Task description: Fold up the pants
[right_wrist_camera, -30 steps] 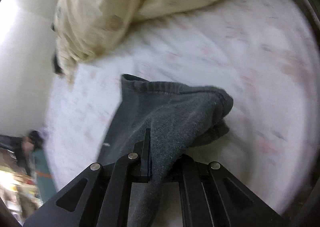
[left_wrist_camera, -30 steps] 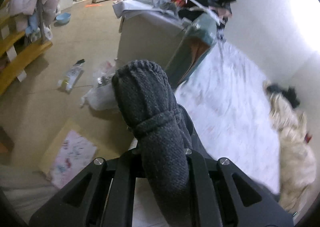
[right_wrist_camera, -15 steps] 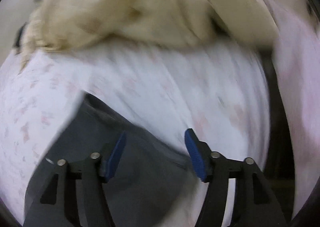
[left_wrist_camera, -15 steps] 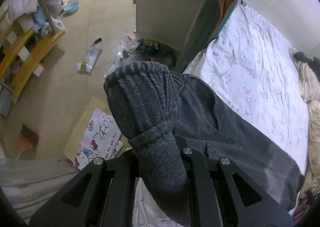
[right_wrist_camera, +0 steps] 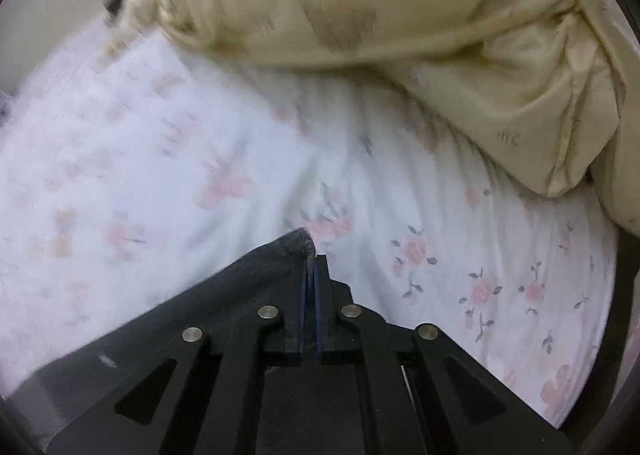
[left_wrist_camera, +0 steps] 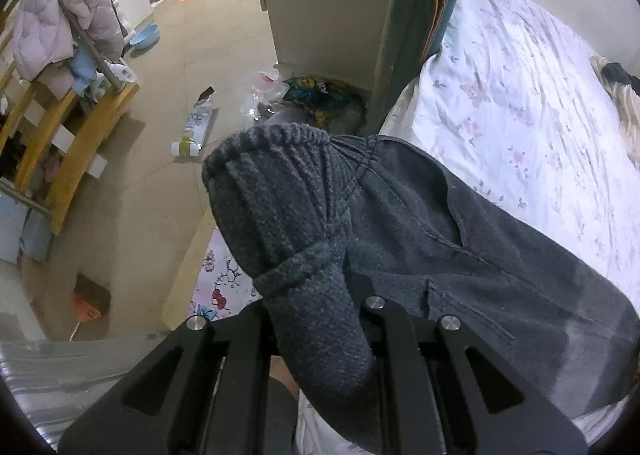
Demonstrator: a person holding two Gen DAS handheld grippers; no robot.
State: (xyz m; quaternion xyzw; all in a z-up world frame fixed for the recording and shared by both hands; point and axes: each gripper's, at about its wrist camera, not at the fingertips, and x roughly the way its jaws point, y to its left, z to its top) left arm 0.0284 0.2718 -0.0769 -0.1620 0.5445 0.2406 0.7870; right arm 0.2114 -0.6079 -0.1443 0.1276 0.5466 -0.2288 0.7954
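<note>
Right gripper (right_wrist_camera: pixel 310 275) had let go, shifted along the pants (left_wrist_camera: pixel 460 247) and clamped a new edge; left gripper (left_wrist_camera: pixel 316 295) stayed pinching the waistband over the bed (left_wrist_camera: pixel 520 95). Mid-fold; next, probably carry both ends together.

A: Free room, bed?
B: Floral bedsheet (right_wrist_camera: pixel 460 247) bare ahead and right of the right gripper (right_wrist_camera: pixel 310 267); in the left wrist view a wide bare stretch beyond the dark grey pants (left_wrist_camera: pixel 460 255).
A: Obstacles, bed?
B: Cream duvet (right_wrist_camera: pixel 400 35), heaped across the far side.
A: Off the bed?
B: White cabinet (left_wrist_camera: pixel 320 3) and teal board (left_wrist_camera: pixel 404 35) at the bed's corner; bottle (left_wrist_camera: pixel 196 127), snack bag (left_wrist_camera: pixel 316 95), wooden rack (left_wrist_camera: pixel 72 135) with lilac jacket (left_wrist_camera: pixel 60 23). Open tile between.
</note>
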